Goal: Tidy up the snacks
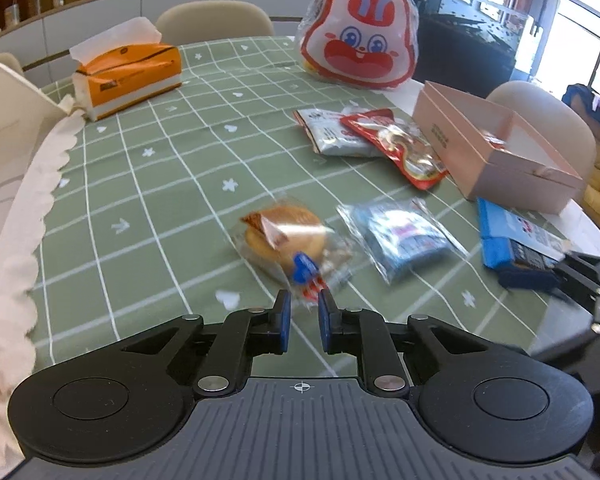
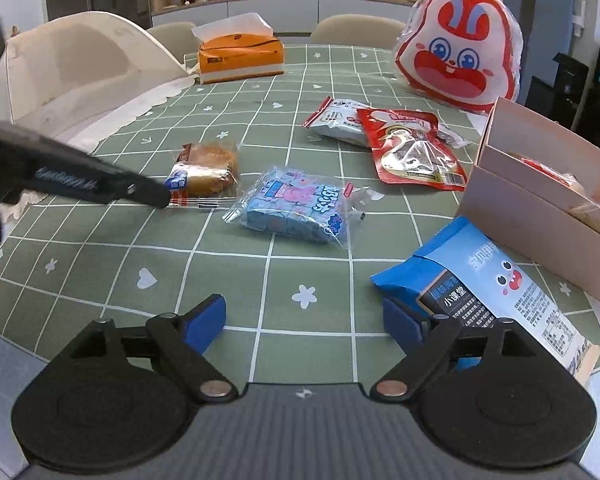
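A wrapped bread bun [image 1: 284, 236] [image 2: 210, 170] lies on the green checked tablecloth. My left gripper [image 1: 303, 304] is nearly closed, its blue pads at the near edge of the bun's wrapper; from the right wrist view its tip [image 2: 156, 196] touches the wrapper. A clear blue candy bag [image 1: 400, 236] [image 2: 296, 208] lies right of the bun. A blue snack pack [image 1: 516, 240] [image 2: 496, 296] lies beside my right gripper [image 2: 304, 320], which is open and empty, its right finger against the pack. A red pouch [image 2: 412, 152] and a silver pouch [image 2: 340, 120] lie further back.
An open pink box [image 1: 496, 148] [image 2: 540, 196] with snacks inside stands at the right. A rabbit-face bag [image 1: 360, 36] [image 2: 460, 48] and an orange tissue box [image 1: 128, 76] [image 2: 240, 58] stand at the back. A white chair [image 2: 80, 64] is at the left edge.
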`<state>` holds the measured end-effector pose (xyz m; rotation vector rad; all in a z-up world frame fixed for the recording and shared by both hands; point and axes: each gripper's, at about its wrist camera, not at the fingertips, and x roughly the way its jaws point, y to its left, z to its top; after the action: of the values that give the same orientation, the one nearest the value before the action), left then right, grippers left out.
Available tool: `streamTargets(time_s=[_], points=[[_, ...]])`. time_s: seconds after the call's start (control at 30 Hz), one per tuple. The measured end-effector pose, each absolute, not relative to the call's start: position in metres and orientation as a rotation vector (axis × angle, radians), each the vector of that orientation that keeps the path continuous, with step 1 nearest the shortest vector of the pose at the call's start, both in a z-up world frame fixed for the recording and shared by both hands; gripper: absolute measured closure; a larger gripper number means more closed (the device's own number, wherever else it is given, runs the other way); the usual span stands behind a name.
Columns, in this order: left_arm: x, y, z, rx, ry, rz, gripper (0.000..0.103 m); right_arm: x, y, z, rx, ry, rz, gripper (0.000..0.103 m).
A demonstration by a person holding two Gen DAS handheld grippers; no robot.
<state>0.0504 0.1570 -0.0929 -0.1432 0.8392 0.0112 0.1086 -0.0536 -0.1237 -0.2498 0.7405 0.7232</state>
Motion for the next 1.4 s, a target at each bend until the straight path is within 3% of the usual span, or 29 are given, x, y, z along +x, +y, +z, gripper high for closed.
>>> streamTargets(time_s=[0.37,0.57,0.8,0.9,1.2,1.37,1.4], points=[[0.036,0.153,-0.081,-0.211,0.788,-0.013,0.083,0.107,-0.055,-0.126,-0.228,0.729,0.702,0.013],[0.061,0.150,-0.074,-0.170,0.779,0.060,0.081,0.108,-0.054,-0.127,-0.243,0.739,0.732,0.006],[0.105,0.159,-0.073,-0.153,0.820,0.134,0.079,0.106,-0.055,-0.130,-0.237,0.714,0.739,0.005],[0.107,0.162,-0.074,-0.157,0.818,0.133,0.078,0.109,-0.053,-0.124,-0.254,0.752,0.751,0.013],[0.071,0.218,-0.074,-0.304,0.827,0.275,0.078,0.145,0.008,-0.091,-0.176,0.695,0.887,0.013],[0.050,0.237,-0.076,-0.373,0.803,0.292,0.078,0.169,0.072,-0.102,-0.190,0.753,0.916,0.014],[0.047,0.239,-0.076,-0.384,0.796,0.291,0.078,0.174,0.082,-0.108,-0.205,0.787,0.912,0.019]])
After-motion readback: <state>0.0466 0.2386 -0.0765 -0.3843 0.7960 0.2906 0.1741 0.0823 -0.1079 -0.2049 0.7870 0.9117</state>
